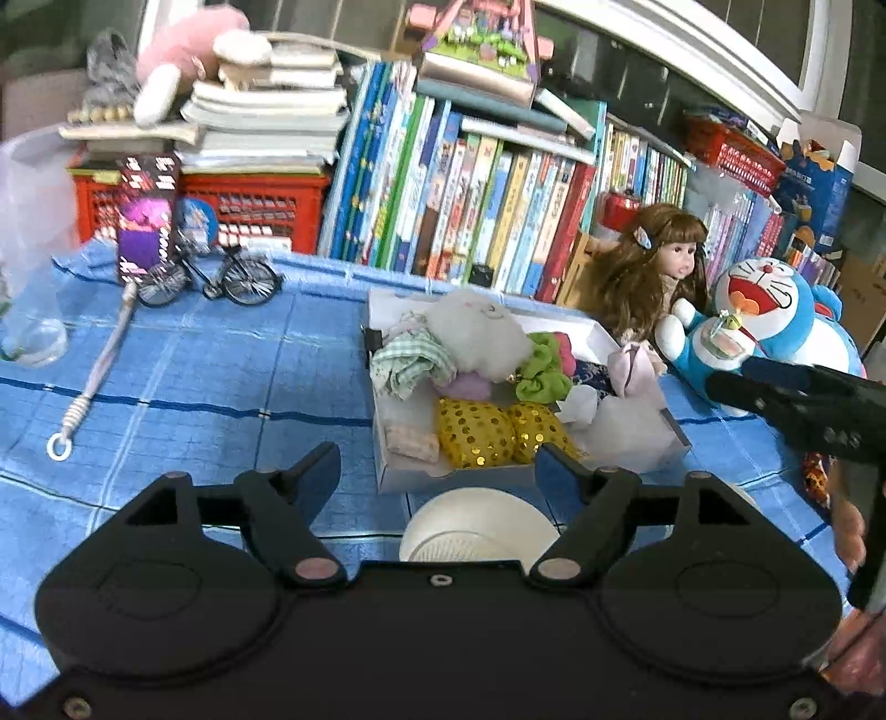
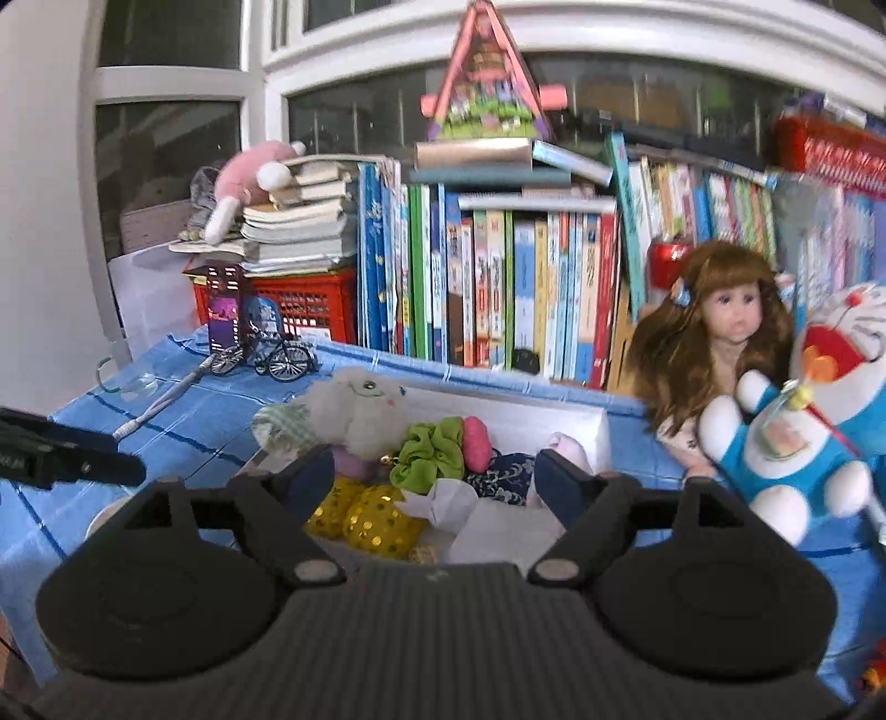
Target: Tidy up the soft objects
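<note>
Both of your grippers hover above a table (image 1: 183,382) covered in a blue checked cloth, and neither holds anything: the left gripper (image 1: 437,471) has its fingers spread wide with only air between them, and the right gripper (image 2: 434,479) is spread wide as well. The soft things you are sorting sit together in a shallow white box (image 1: 443,476) just ahead of both grippers, which looks like the collecting place. In it lie a fluffy white plush (image 1: 482,332), a green checked cloth (image 1: 407,363), a lime green scrunchie (image 1: 540,376), two yellow sequinned pouches (image 1: 487,432), a small pink pad (image 1: 412,443) and some pale crumpled fabric (image 1: 631,365). A round white bowl (image 1: 476,531) stands on the table just in front of the box, under your left gripper. Two larger soft toys remain outside the box, to its right: a brown-haired doll (image 2: 714,343) and a blue and white cat plush (image 2: 808,437), propped against the books; these are probably what is left to deal with. Behind the table runs a row of upright children's books (image 1: 487,199), a red crate (image 1: 255,205) under stacked books, a pink plush (image 1: 183,50) on top, a toy bicycle (image 1: 210,277) and a cord with a ring end (image 1: 94,382). Windows fill the wall behind.
</note>
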`<state>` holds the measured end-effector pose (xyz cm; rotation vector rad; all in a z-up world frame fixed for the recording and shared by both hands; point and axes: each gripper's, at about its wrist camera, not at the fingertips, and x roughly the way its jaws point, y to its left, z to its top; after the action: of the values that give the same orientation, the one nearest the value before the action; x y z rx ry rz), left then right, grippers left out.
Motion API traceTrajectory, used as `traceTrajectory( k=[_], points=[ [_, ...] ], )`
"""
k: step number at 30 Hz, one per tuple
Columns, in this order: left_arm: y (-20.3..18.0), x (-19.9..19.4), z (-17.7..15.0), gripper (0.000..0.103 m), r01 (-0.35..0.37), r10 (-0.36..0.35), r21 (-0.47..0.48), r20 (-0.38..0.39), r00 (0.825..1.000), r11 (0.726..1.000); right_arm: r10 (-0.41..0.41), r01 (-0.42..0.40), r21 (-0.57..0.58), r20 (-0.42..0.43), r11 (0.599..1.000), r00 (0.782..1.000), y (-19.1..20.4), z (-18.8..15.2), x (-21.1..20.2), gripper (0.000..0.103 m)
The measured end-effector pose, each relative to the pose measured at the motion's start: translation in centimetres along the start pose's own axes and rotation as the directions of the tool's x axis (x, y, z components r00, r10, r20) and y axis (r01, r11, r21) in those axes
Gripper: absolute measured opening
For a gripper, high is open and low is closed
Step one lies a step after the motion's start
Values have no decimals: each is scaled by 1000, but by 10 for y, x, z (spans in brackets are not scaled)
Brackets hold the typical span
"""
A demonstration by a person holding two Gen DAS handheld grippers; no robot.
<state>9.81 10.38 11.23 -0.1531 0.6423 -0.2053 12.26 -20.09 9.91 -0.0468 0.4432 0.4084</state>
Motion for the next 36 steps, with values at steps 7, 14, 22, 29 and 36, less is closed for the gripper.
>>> traceTrajectory(
  k=[7, 14, 22, 29, 36],
  points=[
    [-23, -35, -34, 83, -63, 58, 41, 119, 991, 997, -44, 47, -49, 71, 998, 997, 23, -27, -42, 89],
    [-42, -46, -68, 85, -90, 81, 65, 130, 988, 994, -101, 106, -54, 102, 993, 990, 40, -57, -67, 94],
    [-54, -36, -91, 87, -88, 81, 73, 92, 992, 993, -136, 140, -43, 87, 989, 987, 46, -84, -81, 97],
    [-67, -25, -104, 94, -111, 105, 92, 68, 992, 990, -151, 152, -2, 55, 988, 987, 45, -101, -82, 98],
    [-69, -14, -112, 97, -141, 140, 68, 29, 990, 988, -195, 194, 13, 33, 981, 980, 46, -114, -81, 99]
  ],
)
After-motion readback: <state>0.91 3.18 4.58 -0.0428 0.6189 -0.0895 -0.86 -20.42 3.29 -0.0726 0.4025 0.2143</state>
